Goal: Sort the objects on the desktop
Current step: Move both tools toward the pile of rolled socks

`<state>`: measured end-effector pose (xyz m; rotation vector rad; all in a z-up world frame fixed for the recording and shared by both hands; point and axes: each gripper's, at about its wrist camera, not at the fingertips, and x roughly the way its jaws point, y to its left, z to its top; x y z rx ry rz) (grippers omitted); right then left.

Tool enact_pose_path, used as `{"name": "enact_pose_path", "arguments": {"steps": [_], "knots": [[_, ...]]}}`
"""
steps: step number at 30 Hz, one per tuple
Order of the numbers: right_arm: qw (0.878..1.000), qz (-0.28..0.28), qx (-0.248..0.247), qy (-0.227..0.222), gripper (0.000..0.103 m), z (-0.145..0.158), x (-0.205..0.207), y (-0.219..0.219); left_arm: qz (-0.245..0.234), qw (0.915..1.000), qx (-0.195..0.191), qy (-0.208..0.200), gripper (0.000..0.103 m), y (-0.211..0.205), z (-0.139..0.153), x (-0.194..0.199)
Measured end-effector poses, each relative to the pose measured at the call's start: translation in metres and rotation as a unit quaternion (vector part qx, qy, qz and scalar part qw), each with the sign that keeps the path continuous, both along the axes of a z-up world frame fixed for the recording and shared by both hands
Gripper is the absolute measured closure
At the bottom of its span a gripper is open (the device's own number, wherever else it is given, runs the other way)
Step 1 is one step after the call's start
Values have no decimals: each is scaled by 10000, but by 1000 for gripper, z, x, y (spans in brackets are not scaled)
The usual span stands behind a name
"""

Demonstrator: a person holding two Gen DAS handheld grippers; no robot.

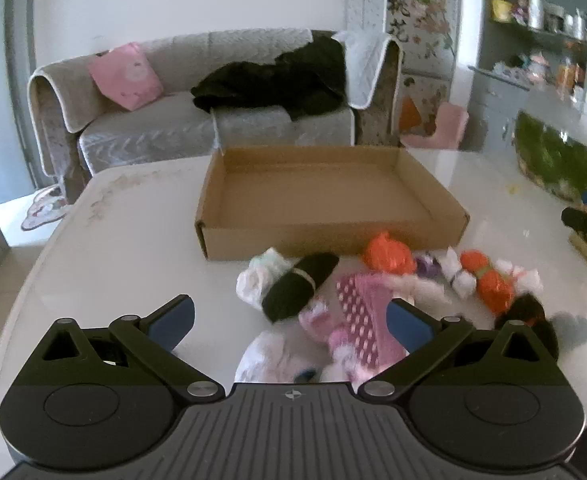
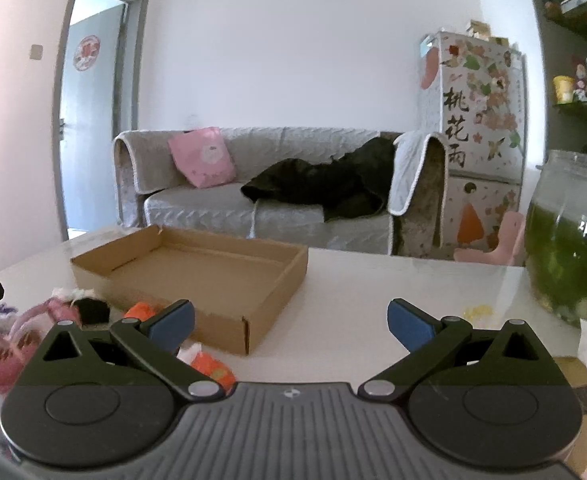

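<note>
Socks (image 1: pixel 357 308), soft knit bundles, lie by shallow rectangular cardboard box (image 1: pixel 329 236)

On the table (image 1: pixel 133 248), socks (image 1: pixel 357 300) lie before the box (image 1: pixel 325 236).

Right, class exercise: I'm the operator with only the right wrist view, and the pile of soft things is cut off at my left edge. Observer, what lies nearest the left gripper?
Observer: A pink sock with white dots, on the white table just ahead of the left gripper.
Operator: Are its jaws on it?
Observer: No, they stand wide open, holding nothing.
Operator: What's the black thing I half see?
Observer: A black rolled sock with a pale band, lying near the front wall of the shallow brown cardboard box.
</note>
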<state>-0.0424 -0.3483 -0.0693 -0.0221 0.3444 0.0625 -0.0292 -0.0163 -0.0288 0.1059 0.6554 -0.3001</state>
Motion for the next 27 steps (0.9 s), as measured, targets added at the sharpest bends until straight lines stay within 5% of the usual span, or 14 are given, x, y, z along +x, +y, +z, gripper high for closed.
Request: {"name": "enact_pose_path", "arguments": {"steps": [3, 9, 17, 27], "knots": [[9998, 112, -63, 144, 0, -12, -11, 1, -37, 9999, 92, 50, 0, 6, -6, -7], [9962, 454, -383, 634, 0, -32, -18, 11, -128, 9965, -144, 807, 0, 16, -30, 5], [9913, 656, -343, 1091, 1, -54, -13, 9, 379, 9699, -1391, 1961, 0, 45, -56, 40], [9850, 814, -434, 1456, 20, -71, -21, 11, 536, 9795, -782, 1776, 0, 31, -58, 43]]}}
